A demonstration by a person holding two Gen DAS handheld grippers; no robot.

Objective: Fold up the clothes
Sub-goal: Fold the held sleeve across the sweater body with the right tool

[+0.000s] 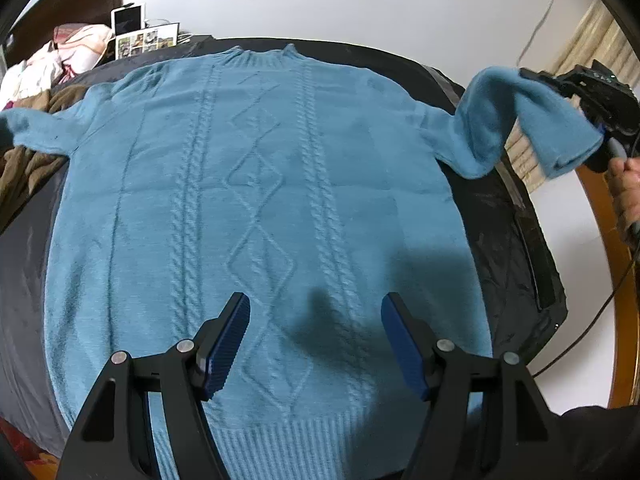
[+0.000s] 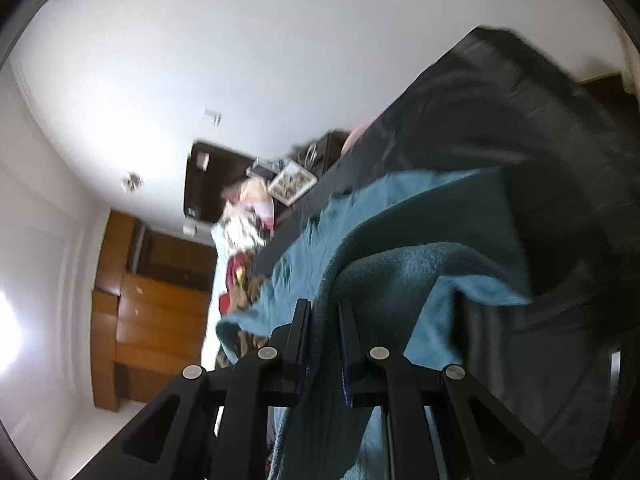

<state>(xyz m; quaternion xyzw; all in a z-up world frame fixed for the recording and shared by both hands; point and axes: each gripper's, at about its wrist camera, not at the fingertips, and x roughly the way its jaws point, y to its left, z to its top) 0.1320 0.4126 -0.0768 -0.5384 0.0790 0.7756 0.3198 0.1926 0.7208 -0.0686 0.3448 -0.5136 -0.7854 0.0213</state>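
Observation:
A blue cable-knit sweater [image 1: 256, 208] lies flat, front up, on a dark covered surface [image 1: 500, 216], collar at the far side and hem near me. My left gripper [image 1: 316, 316] is open and empty, hovering above the lower middle of the sweater. My right gripper [image 2: 325, 312] is shut on the sweater's right sleeve [image 2: 384, 272] and holds it lifted off the surface. In the left wrist view the right gripper [image 1: 600, 128] holds the sleeve end [image 1: 536, 120] up at the right edge. The left sleeve [image 1: 36, 128] lies out to the left.
A brown garment [image 1: 24, 168] and a pile of pink and white clothes [image 1: 68, 56] lie at the far left. Photo frames [image 1: 146, 40] stand at the back. Wooden drawers [image 2: 152, 308] stand by the wall. A cable [image 1: 600, 308] hangs on the right.

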